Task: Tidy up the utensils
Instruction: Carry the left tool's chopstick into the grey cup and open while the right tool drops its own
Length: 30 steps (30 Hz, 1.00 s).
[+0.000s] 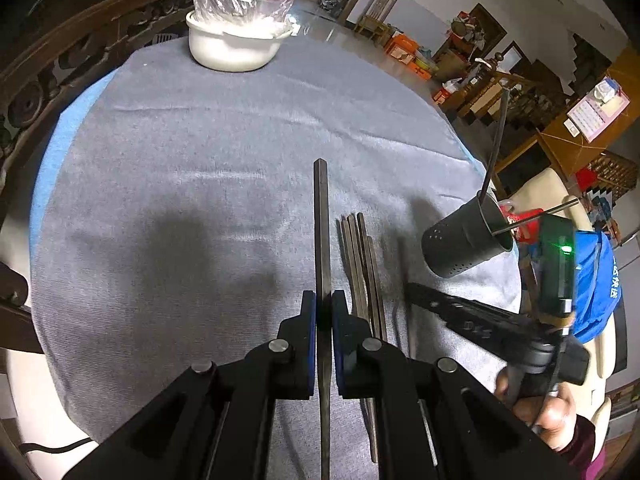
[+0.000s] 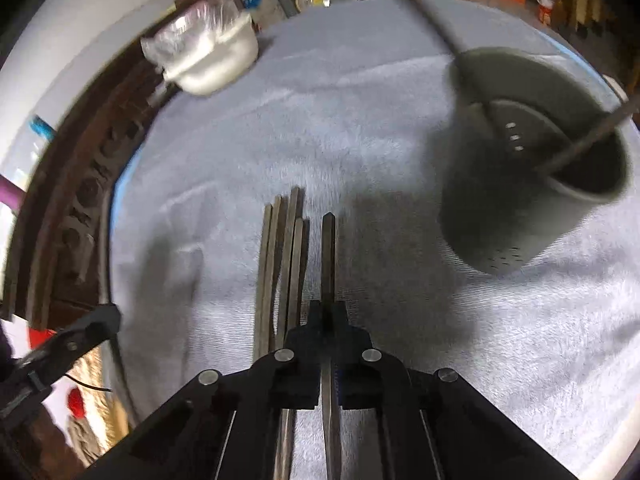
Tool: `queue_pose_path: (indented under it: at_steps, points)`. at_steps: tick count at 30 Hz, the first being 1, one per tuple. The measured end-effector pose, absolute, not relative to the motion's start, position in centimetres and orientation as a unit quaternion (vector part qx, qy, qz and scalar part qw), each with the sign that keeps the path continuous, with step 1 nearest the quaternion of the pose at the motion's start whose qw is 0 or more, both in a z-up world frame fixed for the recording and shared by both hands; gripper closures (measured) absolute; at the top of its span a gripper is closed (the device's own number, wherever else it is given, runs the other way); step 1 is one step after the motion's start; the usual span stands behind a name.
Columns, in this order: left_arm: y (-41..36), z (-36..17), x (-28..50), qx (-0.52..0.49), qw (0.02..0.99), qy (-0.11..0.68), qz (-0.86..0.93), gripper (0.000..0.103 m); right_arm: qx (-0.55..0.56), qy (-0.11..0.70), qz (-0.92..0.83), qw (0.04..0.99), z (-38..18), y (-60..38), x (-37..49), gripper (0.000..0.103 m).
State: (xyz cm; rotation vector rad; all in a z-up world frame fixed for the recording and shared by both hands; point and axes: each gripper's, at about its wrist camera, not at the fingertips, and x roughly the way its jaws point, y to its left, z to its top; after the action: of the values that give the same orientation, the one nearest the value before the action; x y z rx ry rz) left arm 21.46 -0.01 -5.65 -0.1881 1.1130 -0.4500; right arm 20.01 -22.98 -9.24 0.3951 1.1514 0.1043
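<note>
My left gripper (image 1: 323, 300) is shut on one dark chopstick (image 1: 321, 220) that points away over the grey cloth. Just right of it, several more chopsticks (image 1: 362, 268) lie side by side on the cloth. In the right wrist view my right gripper (image 2: 329, 308) is shut on another chopstick (image 2: 328, 248), just right of the same bundle (image 2: 282, 264). A black perforated holder (image 1: 466, 240) (image 2: 532, 168) stands to the right with two chopsticks leaning in it. The right gripper (image 1: 414, 292) also shows in the left wrist view, held by a hand.
A white bowl (image 1: 236, 40) (image 2: 212, 60) covered with a clear plastic bag sits at the far side of the round table. Carved dark wood (image 1: 36, 92) curves along the left edge. The cloth's right edge (image 1: 472, 160) drops off just behind the holder.
</note>
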Motion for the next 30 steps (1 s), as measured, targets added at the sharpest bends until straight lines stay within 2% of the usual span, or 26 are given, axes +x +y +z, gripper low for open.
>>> queue_pose_path:
  at_steps: [11, 18, 21, 24, 30]
  points:
    - [-2.7, -1.1, 20.8, -0.083, 0.852, 0.463, -0.23, 0.095, 0.262, 0.377, 0.063, 0.886, -0.7, -29.1, 14.7, 0.099]
    - [-6.1, 4.1, 22.2, -0.095, 0.888, 0.384, -0.237, 0.095, 0.284, 0.265, 0.041, 0.92, 4.7, -33.3, 12.4, 0.099]
    - [-7.7, 6.1, 23.0, -0.098, 0.894, 0.363, -0.242, 0.095, 0.295, 0.284, 0.065, 0.91, 5.1, -34.0, 13.0, 0.098]
    - [-7.9, 6.6, 22.9, -0.096, 0.899, 0.349, -0.247, 0.095, 0.309, 0.338, 0.089, 0.884, 3.2, -33.2, 13.4, 0.097]
    - [-6.8, 4.1, 22.1, -0.078, 0.89, 0.382, -0.235, 0.095, 0.339, 0.42, 0.095, 0.836, -3.2, -30.6, 14.2, 0.09]
